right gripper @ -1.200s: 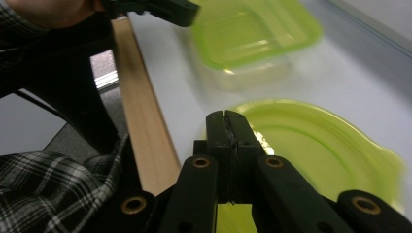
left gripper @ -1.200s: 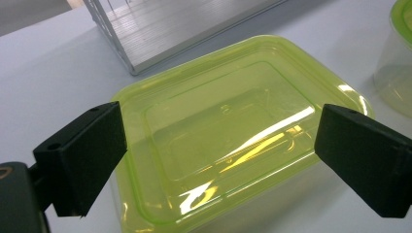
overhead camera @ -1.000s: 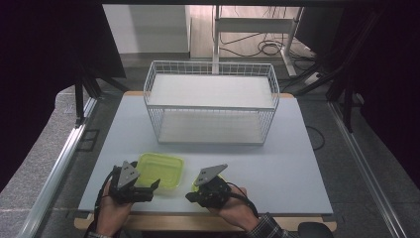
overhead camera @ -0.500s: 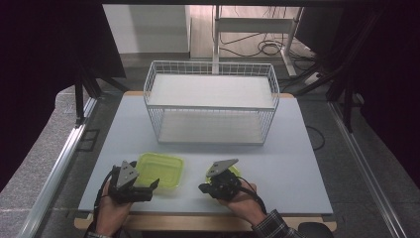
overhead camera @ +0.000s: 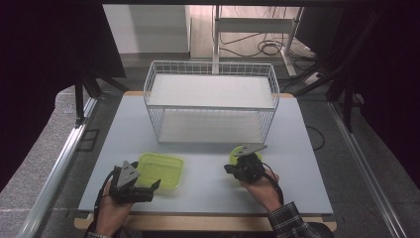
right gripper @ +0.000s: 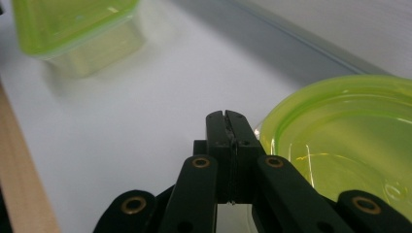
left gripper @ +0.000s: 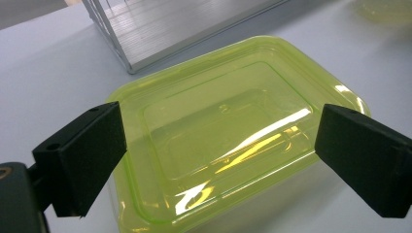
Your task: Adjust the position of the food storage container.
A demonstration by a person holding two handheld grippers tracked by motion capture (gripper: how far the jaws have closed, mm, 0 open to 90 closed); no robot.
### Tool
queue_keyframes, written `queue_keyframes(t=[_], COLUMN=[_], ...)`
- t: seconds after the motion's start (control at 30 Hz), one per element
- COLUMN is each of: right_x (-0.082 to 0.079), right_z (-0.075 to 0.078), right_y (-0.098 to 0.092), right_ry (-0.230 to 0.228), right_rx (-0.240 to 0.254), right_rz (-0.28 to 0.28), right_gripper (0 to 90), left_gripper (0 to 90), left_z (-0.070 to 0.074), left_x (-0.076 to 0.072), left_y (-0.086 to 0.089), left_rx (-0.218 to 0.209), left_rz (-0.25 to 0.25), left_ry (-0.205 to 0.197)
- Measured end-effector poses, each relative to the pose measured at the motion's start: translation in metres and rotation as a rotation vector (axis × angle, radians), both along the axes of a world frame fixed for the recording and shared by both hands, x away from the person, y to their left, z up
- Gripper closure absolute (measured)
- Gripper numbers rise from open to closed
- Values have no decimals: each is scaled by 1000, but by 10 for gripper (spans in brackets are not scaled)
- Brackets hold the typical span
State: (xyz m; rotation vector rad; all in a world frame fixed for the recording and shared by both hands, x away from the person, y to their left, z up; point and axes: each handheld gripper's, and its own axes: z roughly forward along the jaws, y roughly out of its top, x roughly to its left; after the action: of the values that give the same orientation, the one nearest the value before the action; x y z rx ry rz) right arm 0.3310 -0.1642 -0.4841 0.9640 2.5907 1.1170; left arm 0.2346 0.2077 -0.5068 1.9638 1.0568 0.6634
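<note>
A rectangular yellow-green plastic container (overhead camera: pixel 159 168) lies on the grey table near the front left. My left gripper (overhead camera: pixel 149 189) is at its near side, open; in the left gripper view its jaws stand wide to either side of the container (left gripper: pixel 223 131) without touching it. A round yellow-green dish (overhead camera: pixel 236 155) lies at the front right, partly hidden by my right gripper (overhead camera: pixel 229 169). In the right gripper view that gripper (right gripper: pixel 227 121) is shut on nothing, pointing left across the table, with the dish (right gripper: pixel 350 141) just to its right and the rectangular container (right gripper: pixel 68 24) farther off.
A white wire basket (overhead camera: pixel 210 101) stands across the back middle of the table, open at the top. Bare tabletop (overhead camera: pixel 208 183) lies between the two containers. The table's wooden front edge (right gripper: pixel 19 189) runs close behind my hands.
My right gripper has moved to the right, away from the rectangular container and over to the round dish, jaws staying shut. The left gripper has kept still.
</note>
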Motion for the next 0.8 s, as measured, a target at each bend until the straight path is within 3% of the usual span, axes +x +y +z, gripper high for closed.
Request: queue_keyframes(t=[0.13, 0.27, 0.37, 0.43, 0.57, 0.8], right_x=[5, 10, 19, 31, 40, 41], right_z=[5, 10, 13, 11, 6, 7], right_y=[-8, -3, 7, 16, 17, -5], right_ry=[5, -7, -21, -24, -30, -22], right_rx=[32, 42, 29, -7, -62, -68], right_rz=[-21, -20, -15, -33, -48, -106], right_gripper=[886, 884, 883, 883, 887, 887], left_gripper=[45, 45, 45, 45, 45, 45], left_z=[0, 0, 0, 0, 0, 1], left_x=[0, 1, 0, 0, 0, 1], left_y=[0, 0, 0, 0, 1, 3], left_rx=[-1, 2, 3, 3, -1, -5], left_rz=[1, 1, 3, 6, 9, 17], left_ry=[0, 2, 0, 1, 1, 4])
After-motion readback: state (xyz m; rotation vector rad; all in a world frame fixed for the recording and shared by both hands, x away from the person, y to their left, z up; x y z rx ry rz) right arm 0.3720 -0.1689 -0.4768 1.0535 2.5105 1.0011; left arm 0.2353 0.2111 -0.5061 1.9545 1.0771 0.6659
